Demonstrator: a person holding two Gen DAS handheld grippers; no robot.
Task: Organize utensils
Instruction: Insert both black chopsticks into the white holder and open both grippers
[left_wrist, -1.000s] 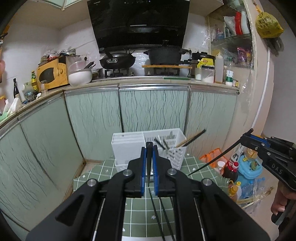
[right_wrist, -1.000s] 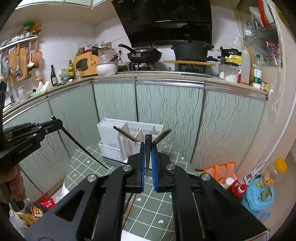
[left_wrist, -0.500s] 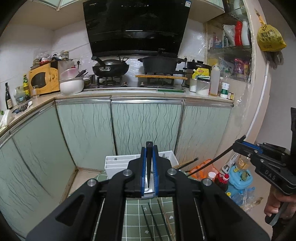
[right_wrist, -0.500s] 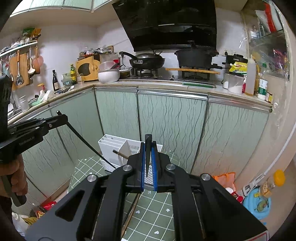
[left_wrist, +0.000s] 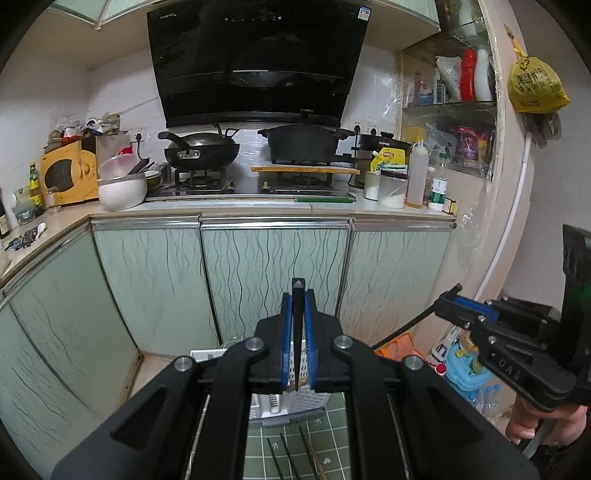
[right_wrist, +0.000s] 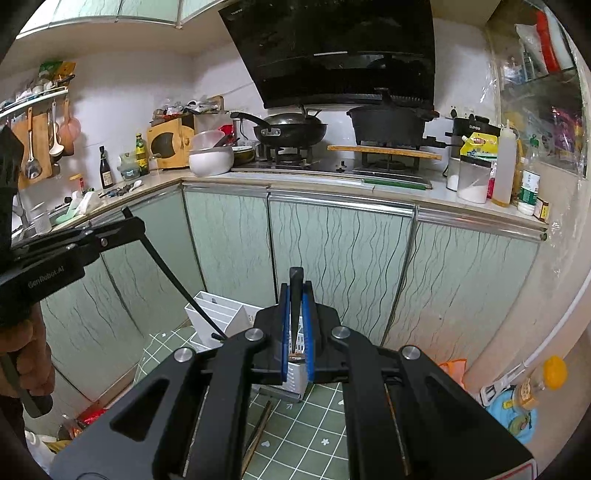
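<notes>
**Black chopsticks in both grippers; white caddy partly filled**

Black chopstick (left_wrist: 296, 332), one: pinched upright between the blue pads of the left gripper (left_wrist: 296, 325), fingers pressed nearly together on it.

Black chopstick (right_wrist: 294, 306), one: clamped likewise in the right gripper (right_wrist: 294, 317), fingers closed tight on it.

White slotted utensil caddy (right_wrist: 218, 314): on the green tiled mat (right_wrist: 314, 424), at six o'clock below both grippers; one brown tip shows inside it, behind the right pads.

Loose chopsticks (left_wrist: 291, 458), three or so: flat on the mat at six o'clock in the left view, near the caddy.

Progress, judged: underway. Two held sticks not yet deposited; the loose ones remain.
</notes>
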